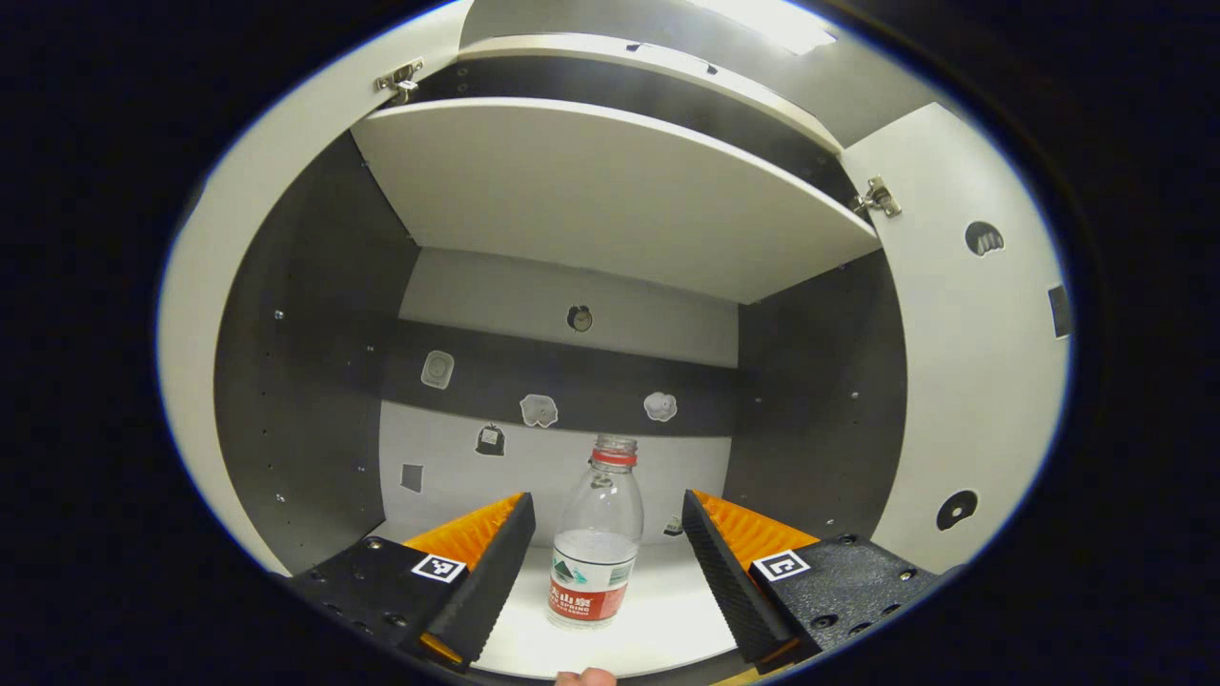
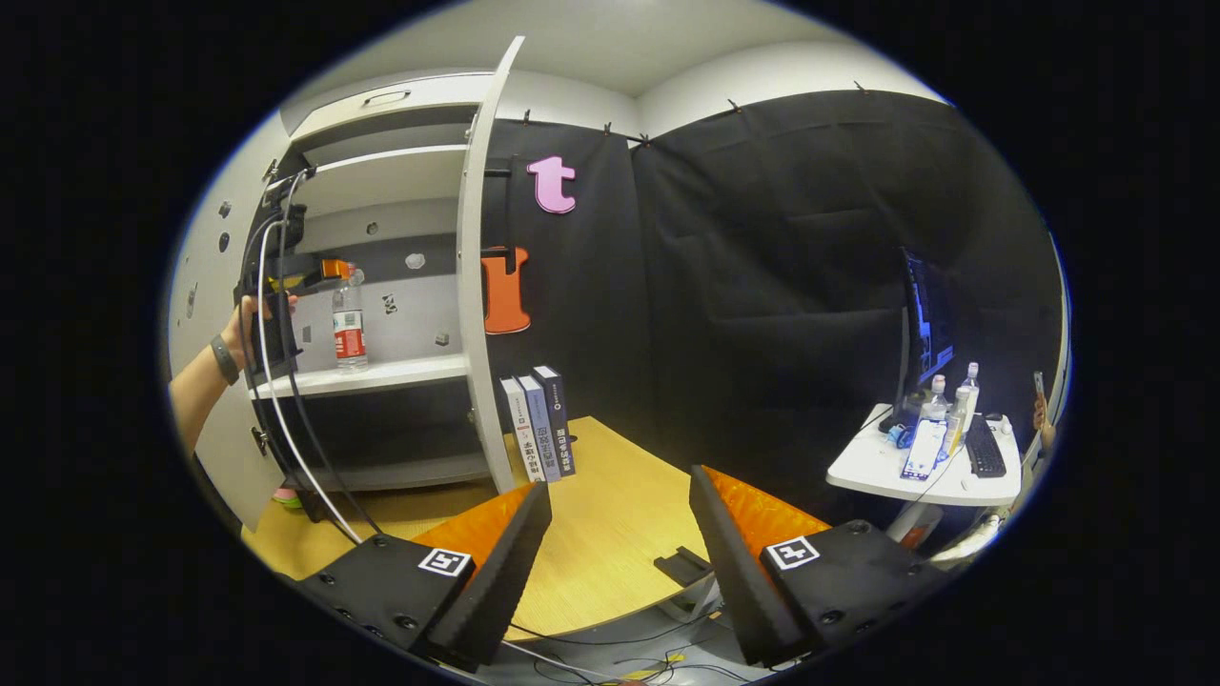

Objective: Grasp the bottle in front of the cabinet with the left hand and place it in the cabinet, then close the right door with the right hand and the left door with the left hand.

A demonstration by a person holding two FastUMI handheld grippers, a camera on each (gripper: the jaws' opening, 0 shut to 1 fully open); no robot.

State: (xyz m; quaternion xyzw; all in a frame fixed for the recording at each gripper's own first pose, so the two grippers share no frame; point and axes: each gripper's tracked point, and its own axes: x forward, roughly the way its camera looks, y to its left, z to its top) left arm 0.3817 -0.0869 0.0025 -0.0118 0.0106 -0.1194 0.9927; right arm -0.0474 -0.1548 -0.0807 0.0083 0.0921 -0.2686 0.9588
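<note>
Cabinet shelf: bottle between wide-open hand-held gripper

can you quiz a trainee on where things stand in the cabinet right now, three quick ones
1. True or false: the bottle stands upright on a cabinet shelf.
2. Are the left tongs A) shut on the bottle or B) open, with the bottle between the fingers untouched?
3. How do both cabinet doors stand, judging by the right door?

Key: 1 true; 2 B; 3 both open, with the right tongs open over the wooden table, away from the door.
</note>
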